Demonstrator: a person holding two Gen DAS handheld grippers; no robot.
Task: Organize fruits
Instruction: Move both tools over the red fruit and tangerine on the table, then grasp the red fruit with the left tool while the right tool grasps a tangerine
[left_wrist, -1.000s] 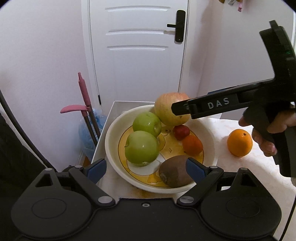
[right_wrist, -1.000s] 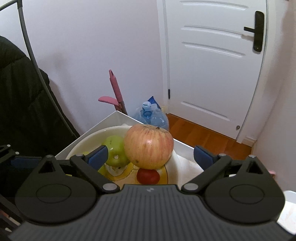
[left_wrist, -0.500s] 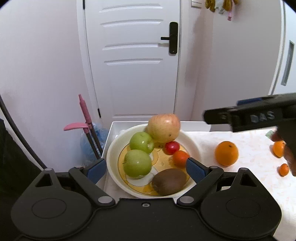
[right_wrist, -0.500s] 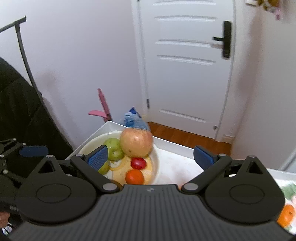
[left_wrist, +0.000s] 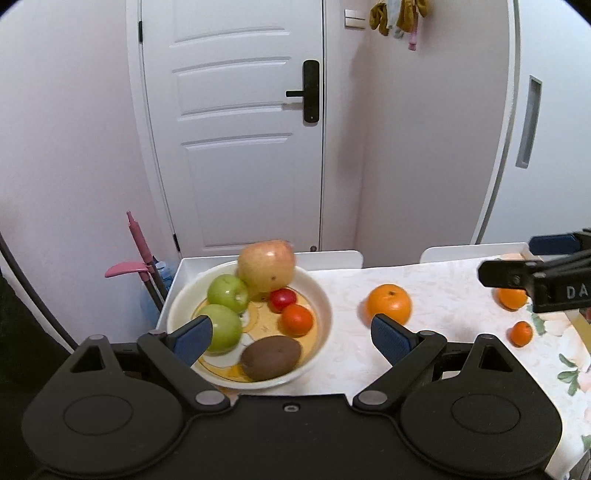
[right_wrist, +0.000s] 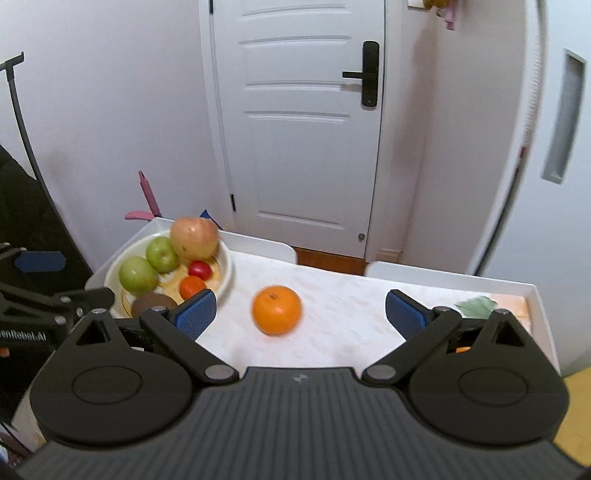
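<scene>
Hovering empty with jaws spread, the right tool (right_wrist: 299, 308) frames the big orange (right_wrist: 276, 309) lying loose on the table (right_wrist: 340, 332), probably bound for the bowl (right_wrist: 226, 271) at far left. Beside that bowl, the left tool (left_wrist: 291, 338) also gapes, empty.

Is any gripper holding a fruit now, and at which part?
No. The left gripper and right gripper are both open and empty; the orange lies free.
</scene>
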